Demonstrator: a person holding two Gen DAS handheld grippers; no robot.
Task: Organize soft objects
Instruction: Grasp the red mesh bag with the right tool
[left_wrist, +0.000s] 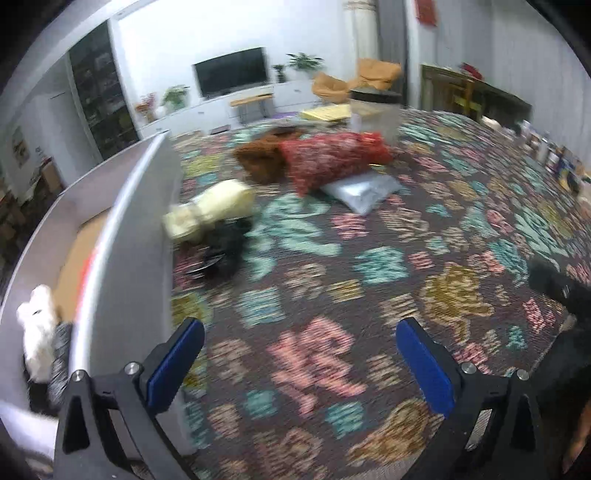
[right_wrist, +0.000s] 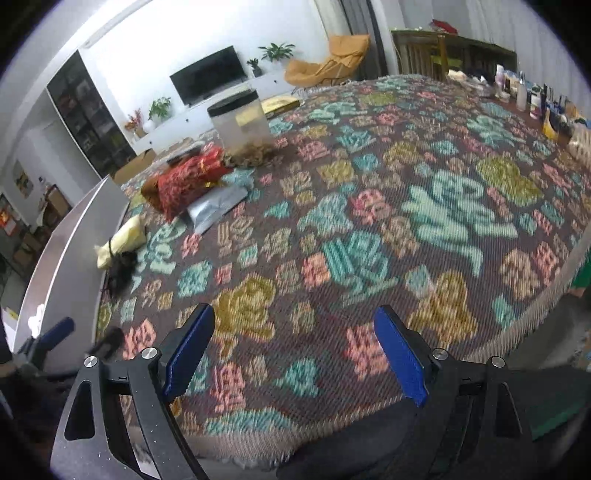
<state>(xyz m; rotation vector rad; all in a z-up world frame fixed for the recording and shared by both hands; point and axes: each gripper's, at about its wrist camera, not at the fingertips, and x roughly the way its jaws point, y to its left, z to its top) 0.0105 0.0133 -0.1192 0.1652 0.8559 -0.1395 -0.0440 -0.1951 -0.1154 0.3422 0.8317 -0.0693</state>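
Note:
On the patterned cloth (left_wrist: 369, 266) lie a cream soft roll (left_wrist: 214, 210), a black soft item (left_wrist: 221, 251), a brown furry piece (left_wrist: 258, 158), a red patterned cushion (left_wrist: 332, 158) and a silver pouch (left_wrist: 362, 190). A grey-walled box (left_wrist: 122, 236) at the left holds a white plush (left_wrist: 37, 332) and a dark knit item (left_wrist: 61, 354). My left gripper (left_wrist: 299, 362) is open and empty above the cloth beside the box. My right gripper (right_wrist: 295, 350) is open and empty near the front edge. The cream roll (right_wrist: 122, 243), red cushion (right_wrist: 188, 177) and box (right_wrist: 70, 251) show there too.
A clear container with a black lid (right_wrist: 240, 122) stands at the far side, with brown fluff at its base. Bottles and small items (right_wrist: 535, 99) line the far right edge. A yellow flat pad (left_wrist: 325, 112) lies at the back. The left view is motion-blurred.

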